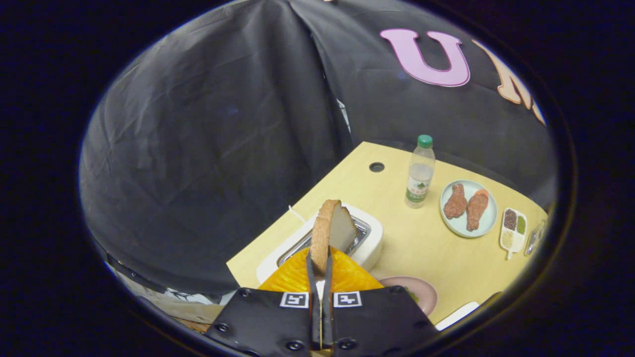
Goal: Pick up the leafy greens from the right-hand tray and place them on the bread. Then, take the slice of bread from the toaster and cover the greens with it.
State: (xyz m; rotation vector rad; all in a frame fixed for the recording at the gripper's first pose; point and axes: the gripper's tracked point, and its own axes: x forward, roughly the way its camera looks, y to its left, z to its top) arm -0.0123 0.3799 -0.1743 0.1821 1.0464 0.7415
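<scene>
my gripper (320, 265) is clenched on the bread (331, 230), lifted above the toaster (369, 238); bottle (420, 171) at 1 o'clock, pink plate (426, 292) at 4.

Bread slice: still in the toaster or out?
Out: the gripper is shut on the bread slice, holding it upright above the toaster slot.

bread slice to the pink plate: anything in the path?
Nothing visible. The gripper is shut on the bread slice, held above the toaster. The pink plate lies just beside the toaster, with bare table between.
</scene>
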